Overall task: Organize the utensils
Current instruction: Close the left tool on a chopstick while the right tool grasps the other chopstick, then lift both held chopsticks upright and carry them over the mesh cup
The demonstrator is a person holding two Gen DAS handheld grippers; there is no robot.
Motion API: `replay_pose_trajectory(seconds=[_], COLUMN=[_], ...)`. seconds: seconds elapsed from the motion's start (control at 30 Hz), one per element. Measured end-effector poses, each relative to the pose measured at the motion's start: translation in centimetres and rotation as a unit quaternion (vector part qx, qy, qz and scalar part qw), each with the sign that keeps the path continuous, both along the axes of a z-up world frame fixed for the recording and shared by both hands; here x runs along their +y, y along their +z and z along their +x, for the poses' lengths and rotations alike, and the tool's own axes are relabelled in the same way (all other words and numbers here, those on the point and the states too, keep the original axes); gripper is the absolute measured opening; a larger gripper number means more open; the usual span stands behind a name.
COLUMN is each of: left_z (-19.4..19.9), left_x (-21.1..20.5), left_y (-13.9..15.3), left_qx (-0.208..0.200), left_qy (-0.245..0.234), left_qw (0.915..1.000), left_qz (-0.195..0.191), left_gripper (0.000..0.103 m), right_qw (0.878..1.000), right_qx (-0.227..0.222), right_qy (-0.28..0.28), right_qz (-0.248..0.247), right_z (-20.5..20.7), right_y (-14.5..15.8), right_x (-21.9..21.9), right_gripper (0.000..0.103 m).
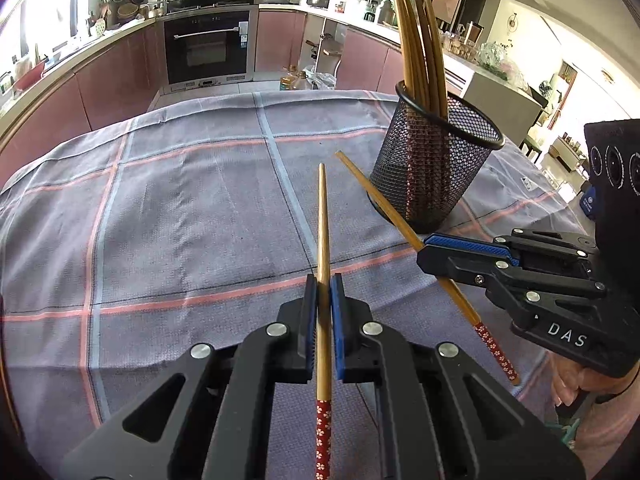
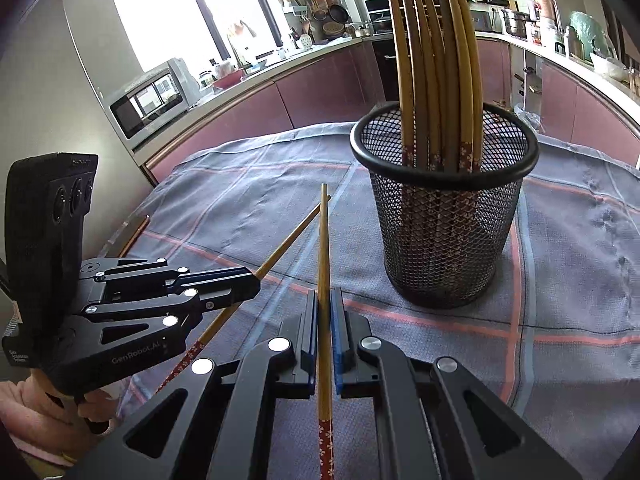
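Left wrist view: my left gripper [image 1: 324, 300] is clamped on a chopstick [image 1: 323, 240], right gripper [image 2: 325, 320] pinching another [image 2: 324, 264]. Pickup looks done. Mesh cup [image 2: 444, 216] stands just ahead-right on the tabletop [image 1: 180, 220]; next I'd lift, tip upright, drop in.

Bright daylight from blown-out kitchen window [image 2: 160, 12], soft shadows on tablecloth [image 1: 180, 220], sharp focus, fisheye-curved dark edges
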State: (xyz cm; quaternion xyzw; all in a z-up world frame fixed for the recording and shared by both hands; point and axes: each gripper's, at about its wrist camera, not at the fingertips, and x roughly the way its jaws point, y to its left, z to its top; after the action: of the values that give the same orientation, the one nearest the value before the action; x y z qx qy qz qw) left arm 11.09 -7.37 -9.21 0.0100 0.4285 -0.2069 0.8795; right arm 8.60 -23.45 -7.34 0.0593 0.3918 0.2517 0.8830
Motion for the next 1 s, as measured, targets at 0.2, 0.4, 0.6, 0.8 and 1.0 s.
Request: replay_pose_trajectory(seconds=[0.2,0.4,0.6,0.8,1.0], left_z=[-1.2,-1.9,-2.6,-3.2,-3.5], left_x=[0.8,1.5,1.9,2.0,1.9], left_y=[2.2,4.1,5.8,7.4,8.7], left_qx=[-0.012,-0.020,-0.034,-0.049,-0.061], left_qy=[-0.016,-0.029,-0.041,-0.050,-0.054], left_qw=[0.9991,0.9969,0.9942,0.9918,0.9901], left_qz=[-0.038,-0.071,-0.094,-0.107,-0.115], left_gripper=[0.008,0.008,0.008,0.007,0.007], right_qw=[0.999,0.998,0.997,0.995,0.992], right_qx=[-0.022,-0.040,-0.060,-0.077,-0.095], right_qy=[0.007,0.001,-0.003,-0.009,-0.014], right_qz=[0.022,0.043,0.058,0.070,0.077], right_z=[-1.3,-2.1,-2.6,-2.9,-3.2], right_y=[1.8,3.4,4.6,5.6,6.5], right_x=[-0.4,-1.2,-2.2,-3.1,-3.8], right_gripper=[0.005,0.005,0.005,0.005,0.005])
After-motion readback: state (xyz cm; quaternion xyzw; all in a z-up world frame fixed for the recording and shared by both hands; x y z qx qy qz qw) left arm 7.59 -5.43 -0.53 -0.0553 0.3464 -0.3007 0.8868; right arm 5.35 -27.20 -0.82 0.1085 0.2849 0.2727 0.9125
